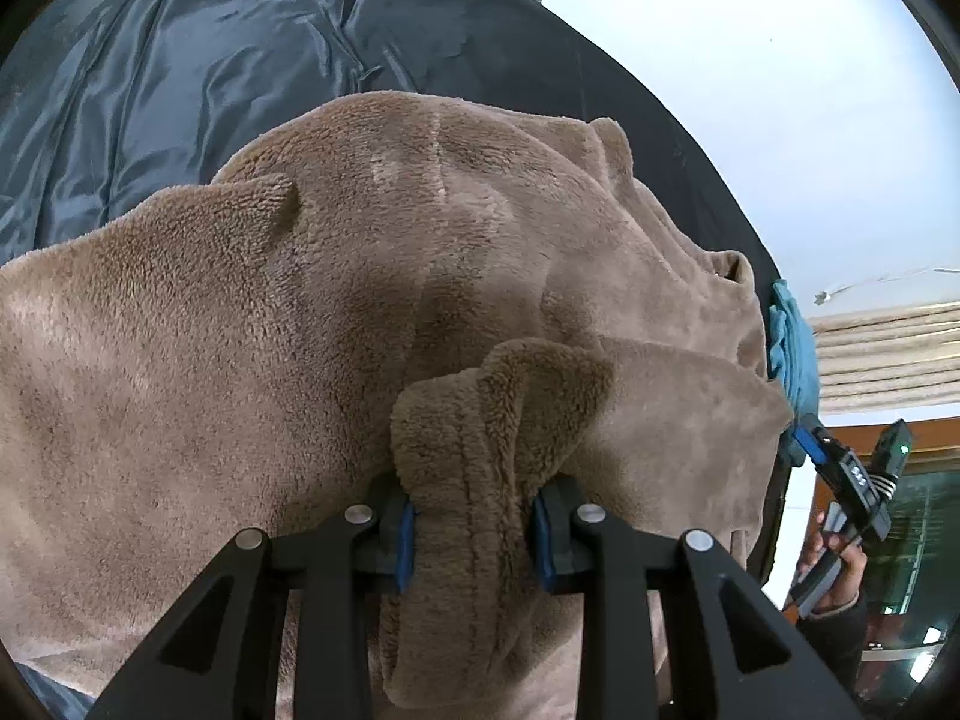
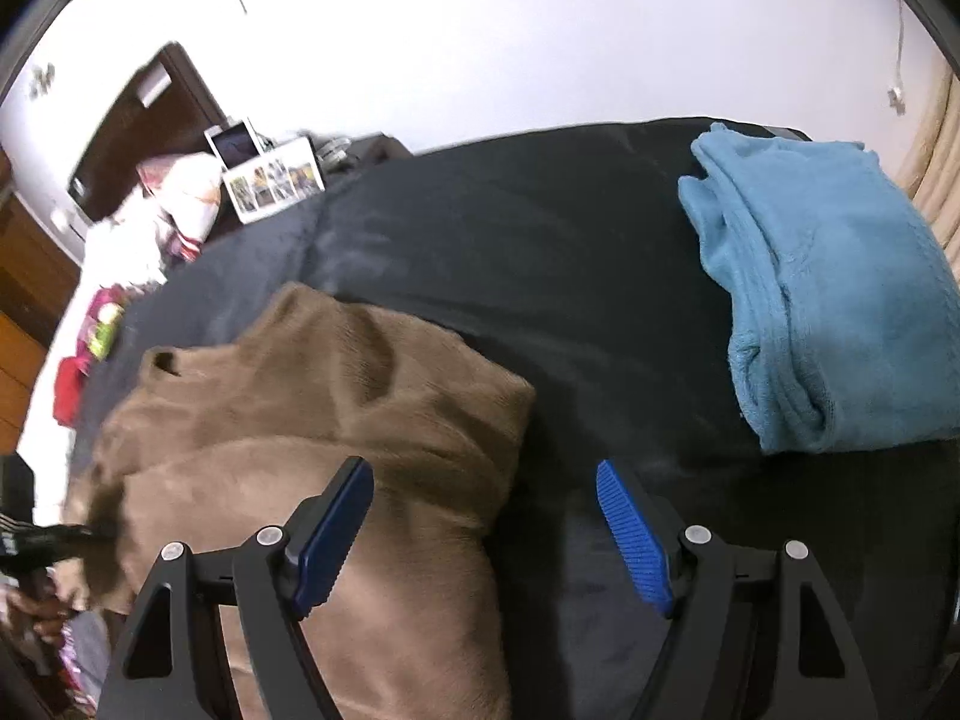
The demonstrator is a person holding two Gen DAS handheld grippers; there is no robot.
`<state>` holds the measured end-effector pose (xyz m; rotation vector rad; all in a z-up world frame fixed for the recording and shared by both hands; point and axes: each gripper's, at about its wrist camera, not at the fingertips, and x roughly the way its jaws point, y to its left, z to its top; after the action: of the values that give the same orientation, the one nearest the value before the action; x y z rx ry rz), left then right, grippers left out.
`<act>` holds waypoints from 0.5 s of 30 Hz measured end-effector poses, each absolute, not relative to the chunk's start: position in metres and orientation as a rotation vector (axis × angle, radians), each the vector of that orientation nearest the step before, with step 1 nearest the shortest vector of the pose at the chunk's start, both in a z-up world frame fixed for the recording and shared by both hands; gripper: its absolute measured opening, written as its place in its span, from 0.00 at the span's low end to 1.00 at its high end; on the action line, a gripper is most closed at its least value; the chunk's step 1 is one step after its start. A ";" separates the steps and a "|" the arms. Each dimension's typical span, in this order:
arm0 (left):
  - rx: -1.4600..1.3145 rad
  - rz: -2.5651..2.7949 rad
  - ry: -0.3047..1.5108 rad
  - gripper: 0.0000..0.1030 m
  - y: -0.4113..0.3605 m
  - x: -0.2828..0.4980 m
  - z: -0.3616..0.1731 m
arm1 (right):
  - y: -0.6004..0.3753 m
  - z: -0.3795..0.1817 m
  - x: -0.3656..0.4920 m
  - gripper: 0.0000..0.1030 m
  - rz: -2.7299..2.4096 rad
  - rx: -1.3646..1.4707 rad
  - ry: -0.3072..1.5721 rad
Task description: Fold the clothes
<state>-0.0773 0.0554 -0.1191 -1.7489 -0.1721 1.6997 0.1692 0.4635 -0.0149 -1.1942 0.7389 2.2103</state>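
While a thick bunched edge of the brown fleece garment (image 1: 336, 312) is clamped between the pads of the left gripper (image 1: 474, 531), seemingly so a fold can be carried over, the right gripper (image 2: 486, 531) is held wide open and empty above the garment's far edge. A folded blue garment (image 2: 834, 306) is seen ahead to its right on the dark bedcover (image 2: 540, 228), clear of the fold.

Left gripper (image 1: 474, 534) clamped (right gripper (image 2: 486, 534) agape).

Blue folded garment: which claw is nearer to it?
Right. The right claw hangs open over the dark sheet, the blue folded garment just beyond it. The left claw is clamped on the brown fleece garment, farther off.
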 end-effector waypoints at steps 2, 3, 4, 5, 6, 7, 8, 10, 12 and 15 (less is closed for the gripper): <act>-1.746 1.699 -0.173 0.32 0.055 -0.077 -0.119 | 0.467 -0.004 0.179 0.76 2.219 -1.152 0.765; -1.745 1.698 -0.174 0.32 0.055 -0.077 -0.119 | 0.468 0.000 0.183 0.76 2.212 -1.134 0.767; -1.745 1.697 -0.175 0.32 0.054 -0.077 -0.119 | 0.470 0.003 0.185 0.76 2.185 -1.132 0.730; -1.744 1.696 -0.176 0.32 0.054 -0.078 -0.120 | 0.472 0.002 0.183 0.76 2.159 -1.146 0.689; -1.743 1.695 -0.174 0.32 0.054 -0.078 -0.120 | 0.473 0.000 0.181 0.76 2.136 -1.163 0.648; -1.742 1.695 -0.172 0.32 0.054 -0.078 -0.120 | 0.474 -0.005 0.177 0.76 2.126 -1.183 0.642; -1.742 1.694 -0.170 0.32 0.058 -0.079 -0.121 | 0.476 -0.011 0.173 0.76 2.119 -1.205 0.644; -1.743 1.692 -0.170 0.32 0.060 -0.080 -0.122 | 0.475 -0.028 0.157 0.76 2.109 -1.281 0.628; -1.741 1.689 -0.172 0.32 0.059 -0.080 -0.122 | 0.472 -0.047 0.141 0.76 2.084 -1.365 0.598; -1.738 1.686 -0.179 0.32 0.060 -0.080 -0.124 | 0.472 -0.071 0.120 0.76 2.037 -1.444 0.543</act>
<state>-0.0799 0.0602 -0.1238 -1.7378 -0.1786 1.6865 0.1204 0.4724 -0.0710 -1.4442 0.5431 2.0366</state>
